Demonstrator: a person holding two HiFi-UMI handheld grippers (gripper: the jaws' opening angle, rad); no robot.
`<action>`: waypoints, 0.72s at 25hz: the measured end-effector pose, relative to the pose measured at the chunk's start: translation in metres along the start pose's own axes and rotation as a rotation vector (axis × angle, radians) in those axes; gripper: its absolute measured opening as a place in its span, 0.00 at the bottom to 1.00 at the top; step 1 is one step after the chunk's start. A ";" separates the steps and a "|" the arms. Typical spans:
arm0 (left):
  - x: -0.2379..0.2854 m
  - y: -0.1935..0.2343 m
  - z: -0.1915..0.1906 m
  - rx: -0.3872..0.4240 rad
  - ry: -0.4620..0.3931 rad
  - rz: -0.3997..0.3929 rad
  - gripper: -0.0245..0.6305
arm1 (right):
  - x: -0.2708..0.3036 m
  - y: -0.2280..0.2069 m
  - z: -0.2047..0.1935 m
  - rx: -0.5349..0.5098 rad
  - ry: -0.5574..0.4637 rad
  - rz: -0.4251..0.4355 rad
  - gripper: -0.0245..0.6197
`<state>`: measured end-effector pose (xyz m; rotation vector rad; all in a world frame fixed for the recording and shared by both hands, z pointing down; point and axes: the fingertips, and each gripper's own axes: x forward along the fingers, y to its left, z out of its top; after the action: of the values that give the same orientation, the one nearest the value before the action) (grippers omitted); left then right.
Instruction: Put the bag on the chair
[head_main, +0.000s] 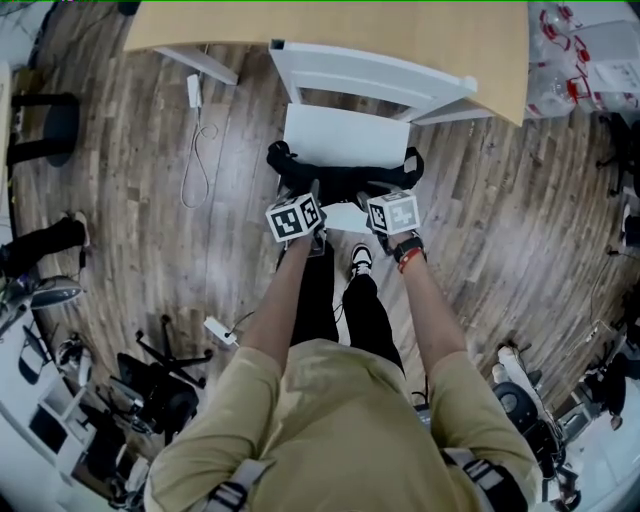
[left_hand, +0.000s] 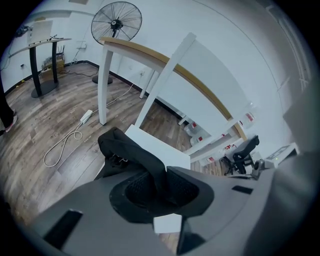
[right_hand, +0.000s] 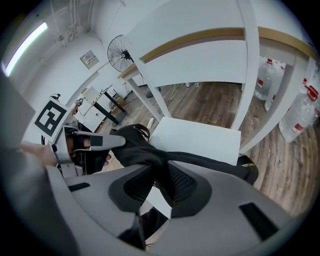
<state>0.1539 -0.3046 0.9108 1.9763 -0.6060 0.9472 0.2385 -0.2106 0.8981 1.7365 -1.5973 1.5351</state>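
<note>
A black bag (head_main: 340, 180) lies across the front edge of the white chair's seat (head_main: 345, 135), its ends hanging over both sides. My left gripper (head_main: 305, 192) is shut on the bag near its left end. My right gripper (head_main: 378, 192) is shut on it near the right end. In the left gripper view a black strap of the bag (left_hand: 127, 150) runs up between the jaws of the gripper (left_hand: 160, 187), over the seat (left_hand: 167, 155). The right gripper view shows bag fabric (right_hand: 140, 150) pinched in the gripper (right_hand: 162, 182), with the seat (right_hand: 195, 137) beyond and the left gripper (right_hand: 85, 142) beside it.
The chair's backrest (head_main: 370, 75) is tucked under a wood-topped desk (head_main: 330, 25). A white cable (head_main: 200, 150) trails on the wooden floor to the left. Water bottles (head_main: 565, 60) stand at the right. An office chair base (head_main: 160, 385) is at lower left, and a fan (left_hand: 116, 22) stands behind.
</note>
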 end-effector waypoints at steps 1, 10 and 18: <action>0.003 0.001 0.002 0.000 -0.006 -0.002 0.19 | 0.003 -0.002 0.002 0.007 -0.005 0.004 0.19; 0.010 0.019 0.008 -0.009 0.020 0.013 0.28 | 0.016 0.004 0.004 -0.035 0.050 -0.038 0.21; 0.021 0.019 0.021 -0.063 0.032 -0.100 0.59 | 0.016 0.004 0.008 -0.071 0.028 -0.034 0.35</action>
<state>0.1617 -0.3337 0.9293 1.9133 -0.5077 0.8862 0.2356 -0.2258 0.9070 1.6887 -1.5813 1.4623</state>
